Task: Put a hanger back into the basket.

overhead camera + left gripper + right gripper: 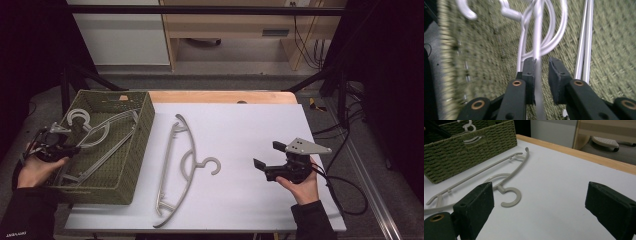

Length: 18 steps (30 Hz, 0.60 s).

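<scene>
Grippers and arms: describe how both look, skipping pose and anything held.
The left gripper and the right gripper are black two-jaw tools with flat rectangular pads and brass-coloured rivets. A grey three-cornered plate with small holes tops each, larger on the right one. Black cables trail from the right gripper. Both forearms wear dark long sleeves.

I read this as a lab recording bay: black frame struts [330, 70], loose cables [350, 190], white-covered counter [240, 130], plain plywood furniture [225, 25] behind.

Woven matt basket [141, 131], smooth plastic hangers [181, 167], wood table edge [225, 96]
</scene>
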Each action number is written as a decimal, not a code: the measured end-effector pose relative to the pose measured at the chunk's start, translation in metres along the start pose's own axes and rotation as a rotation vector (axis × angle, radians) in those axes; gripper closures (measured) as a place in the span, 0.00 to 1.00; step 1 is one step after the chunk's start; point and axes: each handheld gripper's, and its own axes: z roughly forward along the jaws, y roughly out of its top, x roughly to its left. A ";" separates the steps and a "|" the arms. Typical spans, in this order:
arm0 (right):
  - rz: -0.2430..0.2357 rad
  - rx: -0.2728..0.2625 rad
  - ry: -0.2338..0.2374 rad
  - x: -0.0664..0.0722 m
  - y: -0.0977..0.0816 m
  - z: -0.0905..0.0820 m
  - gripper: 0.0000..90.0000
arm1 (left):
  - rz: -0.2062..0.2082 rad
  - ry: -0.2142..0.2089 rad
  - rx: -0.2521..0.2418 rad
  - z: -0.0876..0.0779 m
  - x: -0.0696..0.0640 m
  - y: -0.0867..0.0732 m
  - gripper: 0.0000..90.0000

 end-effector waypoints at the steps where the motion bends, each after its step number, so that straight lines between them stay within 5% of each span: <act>1: -0.003 -0.002 -0.002 0.000 0.000 0.000 0.10 | -0.007 -0.003 -0.016 -0.003 0.000 0.000 0.81; 9: 0.008 -0.006 -0.006 0.000 0.001 -0.001 0.10 | -0.046 -0.004 -0.188 -0.035 -0.019 0.009 0.59; 18: 0.003 -0.011 -0.003 -0.002 0.000 -0.002 0.09 | -0.078 -0.123 -0.403 -0.058 -0.061 0.024 0.35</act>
